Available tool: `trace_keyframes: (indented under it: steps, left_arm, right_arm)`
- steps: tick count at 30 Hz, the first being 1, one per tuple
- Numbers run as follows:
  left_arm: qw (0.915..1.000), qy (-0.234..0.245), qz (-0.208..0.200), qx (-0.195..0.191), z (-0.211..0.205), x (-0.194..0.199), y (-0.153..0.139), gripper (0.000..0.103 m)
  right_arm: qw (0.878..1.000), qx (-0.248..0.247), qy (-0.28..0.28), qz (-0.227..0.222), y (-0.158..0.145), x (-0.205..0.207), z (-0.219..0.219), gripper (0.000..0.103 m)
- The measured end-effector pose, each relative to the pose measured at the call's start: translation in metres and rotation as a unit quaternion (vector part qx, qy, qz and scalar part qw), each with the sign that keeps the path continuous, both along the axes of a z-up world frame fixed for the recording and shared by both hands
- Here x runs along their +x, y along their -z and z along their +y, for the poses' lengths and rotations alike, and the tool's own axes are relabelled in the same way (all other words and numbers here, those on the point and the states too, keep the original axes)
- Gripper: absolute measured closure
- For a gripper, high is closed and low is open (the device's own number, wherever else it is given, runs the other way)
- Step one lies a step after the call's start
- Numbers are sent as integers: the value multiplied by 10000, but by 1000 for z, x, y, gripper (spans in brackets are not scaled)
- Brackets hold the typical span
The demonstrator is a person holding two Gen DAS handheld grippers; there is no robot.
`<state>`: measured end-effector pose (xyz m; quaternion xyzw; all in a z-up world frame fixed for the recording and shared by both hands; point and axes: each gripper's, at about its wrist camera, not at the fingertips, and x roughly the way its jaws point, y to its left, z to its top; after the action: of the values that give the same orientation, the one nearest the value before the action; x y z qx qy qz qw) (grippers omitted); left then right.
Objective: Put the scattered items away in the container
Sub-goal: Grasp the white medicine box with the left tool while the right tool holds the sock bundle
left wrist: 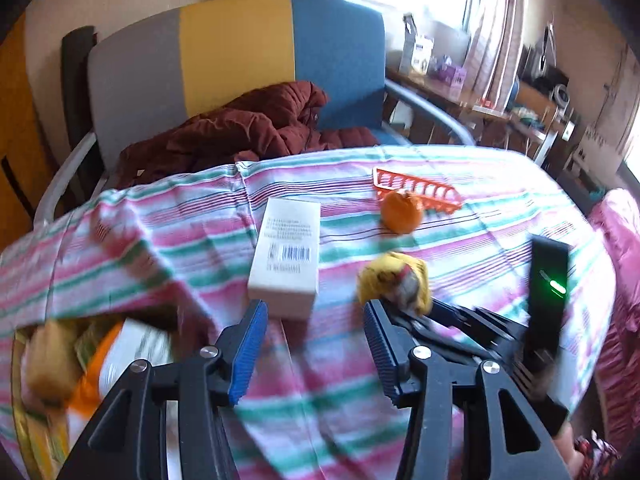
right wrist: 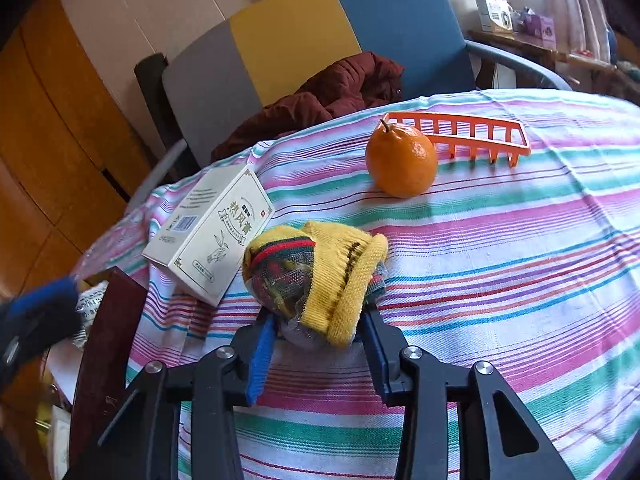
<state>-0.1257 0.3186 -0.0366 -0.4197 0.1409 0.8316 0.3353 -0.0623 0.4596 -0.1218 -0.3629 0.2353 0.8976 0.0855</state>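
On the striped cloth (right wrist: pixel 500 240), right claw (right wrist: pixel 318 332) clamps the rolled socks (right wrist: pixel 320 276); left claw (left wrist: pixel 316 340) gapes empty.

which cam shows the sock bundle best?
Right wrist: the sock bundle is sharp, centered, between the right gripper fingers. Left wrist shows it small and motion-blurred.

Box (right wrist: pixel 208 236) left of sock ball (right wrist: pixel 320 280); orange (right wrist: pixel 401 160) behind, w/ rack (right wrist: pixel 460 136) beyond.
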Motion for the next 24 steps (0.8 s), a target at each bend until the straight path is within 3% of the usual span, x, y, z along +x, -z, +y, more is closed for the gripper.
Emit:
trace_keyframes:
  steps: [6,12,19,24]
  left_arm:
    - [9991,108,-192,-375,27,-28,21,52]
    - [9981,268,139,-533,39,-34,28,52]
    - [9957,-2,529,-761,40,-43,28,51]
    - [9961,-64,442,-758,38,-47,31,48]
  right_arm:
    - [9995,-262,11,171,4,5,5,62]
    - [9994,-285,18,207,5,5,6,62]
    - [9991,-333,39,254,5,4,5,62]
    - [9986,-437,53,306,5,3,7,61]
